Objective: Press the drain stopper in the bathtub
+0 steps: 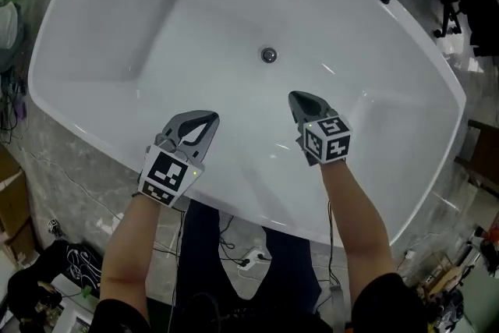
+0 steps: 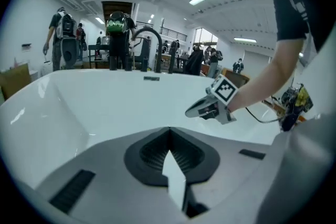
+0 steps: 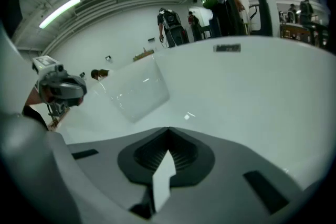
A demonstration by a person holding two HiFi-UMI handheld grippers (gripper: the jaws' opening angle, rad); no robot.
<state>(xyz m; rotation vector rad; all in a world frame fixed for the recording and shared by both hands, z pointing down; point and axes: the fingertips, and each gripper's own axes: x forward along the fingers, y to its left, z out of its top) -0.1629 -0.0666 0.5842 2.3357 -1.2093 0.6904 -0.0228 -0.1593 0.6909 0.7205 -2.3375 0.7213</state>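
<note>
Where the glossy white oval bathtub [image 1: 117,27] dips to its floor, the small round chrome drain stopper [image 1: 269,54] sits untouched. The grey right gripper [image 1: 299,99] hangs nearer it than the grey left gripper [image 1: 207,119]. The fingers of these 2 are closed, holding nothing.

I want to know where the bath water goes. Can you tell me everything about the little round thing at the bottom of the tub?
The drain stopper is a small round disc, shiny and metal-looking, with a darker ring round its middle. It lies flat on the floor of the white bathtub, near the middle. Nothing touches it: the right gripper and left gripper, both shut and empty, are held short of it. Whether it is pressed down cannot be told.
</note>
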